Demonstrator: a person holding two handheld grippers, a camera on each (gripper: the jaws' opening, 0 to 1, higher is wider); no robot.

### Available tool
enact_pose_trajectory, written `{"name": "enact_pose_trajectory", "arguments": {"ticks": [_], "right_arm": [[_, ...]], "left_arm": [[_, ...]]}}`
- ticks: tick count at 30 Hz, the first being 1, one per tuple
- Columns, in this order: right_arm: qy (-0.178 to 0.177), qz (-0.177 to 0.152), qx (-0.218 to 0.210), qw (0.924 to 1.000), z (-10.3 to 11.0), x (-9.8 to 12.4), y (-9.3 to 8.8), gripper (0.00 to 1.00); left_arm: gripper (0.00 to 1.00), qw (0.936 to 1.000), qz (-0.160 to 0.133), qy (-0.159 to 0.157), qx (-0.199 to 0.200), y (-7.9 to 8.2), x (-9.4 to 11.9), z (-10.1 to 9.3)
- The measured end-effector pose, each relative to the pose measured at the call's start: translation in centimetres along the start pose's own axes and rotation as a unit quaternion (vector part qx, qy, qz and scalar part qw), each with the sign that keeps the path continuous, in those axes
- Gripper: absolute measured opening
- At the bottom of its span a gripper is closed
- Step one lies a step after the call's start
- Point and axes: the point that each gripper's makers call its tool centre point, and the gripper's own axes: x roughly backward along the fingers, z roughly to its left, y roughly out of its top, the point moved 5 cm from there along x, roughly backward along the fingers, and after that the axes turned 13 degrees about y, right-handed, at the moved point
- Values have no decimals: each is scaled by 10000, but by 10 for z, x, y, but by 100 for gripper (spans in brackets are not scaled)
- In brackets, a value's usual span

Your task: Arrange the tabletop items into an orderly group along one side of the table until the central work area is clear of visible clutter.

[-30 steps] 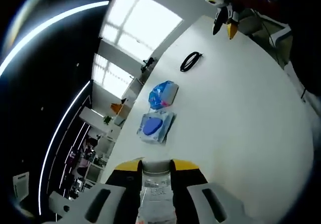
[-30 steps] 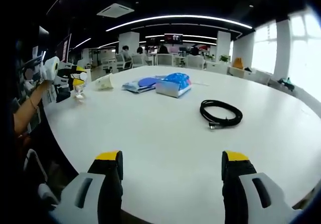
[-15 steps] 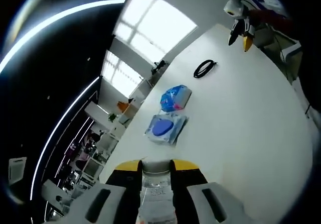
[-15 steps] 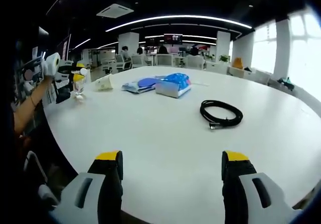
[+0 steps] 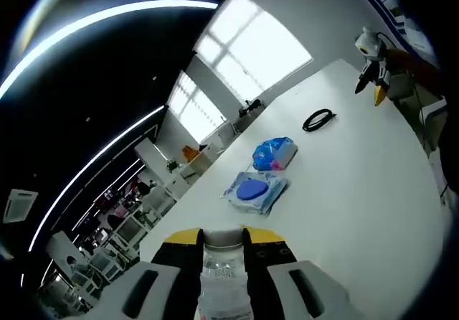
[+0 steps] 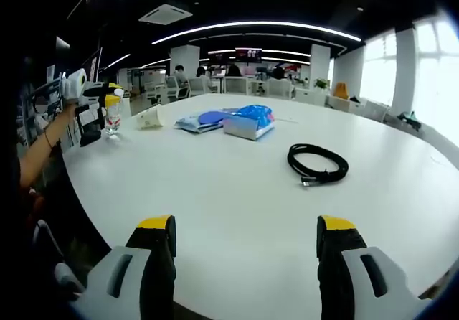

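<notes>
1. Bottle: your left gripper (image 5: 224, 242) was clamped on a clear plastic bottle (image 5: 224, 284), cap end up between the yellow-tipped jaws. In the right gripper view that gripper (image 6: 107, 101) held the bottle (image 6: 112, 119) upright over the table's (image 6: 237, 205) near-left edge; I couldn't tell whether its base touched the top.
2. Right gripper (image 6: 244, 234): your jaws stood wide apart, holding nothing, low over the near edge.
3. Key relation: the coiled black cable (image 6: 318, 165) lay ahead of your right gripper and slightly right of its centre line, alone in the central area, its longer spread running left-right across the jaws.
4. Nearer hand: your right, judging by how far the cable (image 5: 318, 120) sat in the left gripper view, close to the right gripper (image 5: 373, 83).
5. Group: the blue wipes pack (image 6: 247, 120), flat blue pouch (image 6: 201, 120) and a tipped paper cup (image 6: 150, 118) sat close together at the far left, well apart from the cable.
6. Judgement: the cable probably needed carrying left toward that group.
</notes>
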Motion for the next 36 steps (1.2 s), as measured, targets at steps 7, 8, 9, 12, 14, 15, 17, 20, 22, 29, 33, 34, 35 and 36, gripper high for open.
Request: {"name": "enact_pose_trajectory", "arguments": {"ticks": [7,8,9,12,14,15,17,20,22,29,33,34,35,36], "right_arm": [[0,-7,36,10000,0,-1,3,77],[3,-1,38,10000,1,-1,3,77],[4,0,36,10000,1,-1,3,77],[23,6,47,10000,2,-2,4,77],[17,10,56,10000,2,-2,4,77],[17,5,57,10000,2,-2,5,77],[15,-7,60,10000,2,-2,6,77],[19,-9,79,10000,3,-3,7,77],[22,-8,84,10000,3,-3,8,77],[27,10,105,9999,6,-4,9,77],[14,-91,101,9999,7,-3,13,77],[-1,-90,115,9999,6,-2,14,77],[-22,-85,136,9999,6,-3,14,77],[-25,-84,139,9999,7,-3,14,77]], "left_arm": [[20,9998,11,69,175,-1,0,7],[20,9998,15,75,199,-2,0,8],[20,9997,15,106,236,-2,1,10],[20,9994,21,142,329,-3,2,13],[20,9988,4,177,465,-5,3,18],[20,9983,-6,199,541,-6,4,20],[20,9973,-27,242,693,-8,6,25],[20,9958,-55,327,848,-11,8,32],[20,9955,-54,350,878,-12,9,35],[20,9944,5,496,930,-19,13,43],[20,9915,-76,527,1189,-22,14,48],[20,9912,-72,530,1207,-22,13,49],[20,9908,-58,531,1246,-22,12,49],[20,9899,-54,541,1307,-23,11,49]]}}
